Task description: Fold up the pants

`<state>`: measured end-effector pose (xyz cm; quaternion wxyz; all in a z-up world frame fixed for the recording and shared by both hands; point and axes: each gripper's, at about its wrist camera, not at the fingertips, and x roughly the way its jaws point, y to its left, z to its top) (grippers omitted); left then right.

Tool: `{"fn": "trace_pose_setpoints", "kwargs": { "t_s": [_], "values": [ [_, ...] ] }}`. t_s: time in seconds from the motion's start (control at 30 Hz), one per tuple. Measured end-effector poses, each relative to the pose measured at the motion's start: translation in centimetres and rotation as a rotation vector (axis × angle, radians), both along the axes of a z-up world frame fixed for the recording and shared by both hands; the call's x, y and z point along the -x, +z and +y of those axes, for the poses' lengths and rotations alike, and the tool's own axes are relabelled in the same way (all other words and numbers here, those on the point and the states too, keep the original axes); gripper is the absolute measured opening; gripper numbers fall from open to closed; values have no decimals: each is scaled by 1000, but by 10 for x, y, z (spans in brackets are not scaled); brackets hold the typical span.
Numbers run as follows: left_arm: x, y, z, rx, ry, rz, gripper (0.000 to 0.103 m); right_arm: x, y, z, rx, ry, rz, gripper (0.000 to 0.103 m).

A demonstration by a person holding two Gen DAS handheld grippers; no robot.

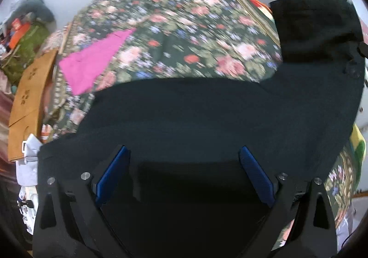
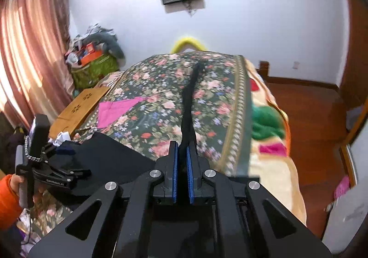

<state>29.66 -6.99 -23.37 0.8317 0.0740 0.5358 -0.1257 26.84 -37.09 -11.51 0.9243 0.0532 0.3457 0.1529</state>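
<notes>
Black pants (image 1: 207,115) lie across the near part of a floral bedspread (image 1: 179,27). In the left wrist view my left gripper (image 1: 182,149) is open, its blue pads (image 1: 110,175) spread wide just above the dark cloth, holding nothing. In the right wrist view my right gripper (image 2: 182,145) is shut on an edge of the pants (image 2: 189,101), which stretches away from the jaws as a thin black strip raised over the bed. The rest of the pants (image 2: 108,154) lies at the lower left, by the left gripper (image 2: 69,177).
A pink cloth (image 2: 117,108) lies on the bedspread (image 2: 161,87) at left. A wooden lap table (image 2: 80,106) leans at the bed's left side. A green bin with clutter (image 2: 92,69) stands by the curtain. Wooden floor (image 2: 317,120) lies to the right.
</notes>
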Motion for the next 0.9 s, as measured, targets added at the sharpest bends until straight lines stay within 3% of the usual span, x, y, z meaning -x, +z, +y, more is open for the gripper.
{"fn": "trace_pose_setpoints", "kwargs": {
  "t_s": [0.13,0.33,0.53,0.63,0.7,0.9],
  "values": [
    [11,-10,-16,-35,-43,6,98,24,-25,-27,-36,-78,61,5],
    [14,-10,-18,-36,-31,-5,98,47,-61,-50,-28,-160,178,5],
    [18,-3,-12,-49,-5,-45,98,54,-59,-57,-6,-193,194,6],
    [22,7,1,-55,24,-93,98,48,-52,-42,40,-150,180,17],
    [24,13,14,-52,55,-117,98,43,-46,-28,62,-115,157,33],
    [28,36,80,-30,196,-184,98,24,-30,27,72,18,85,45]
  ]
}}
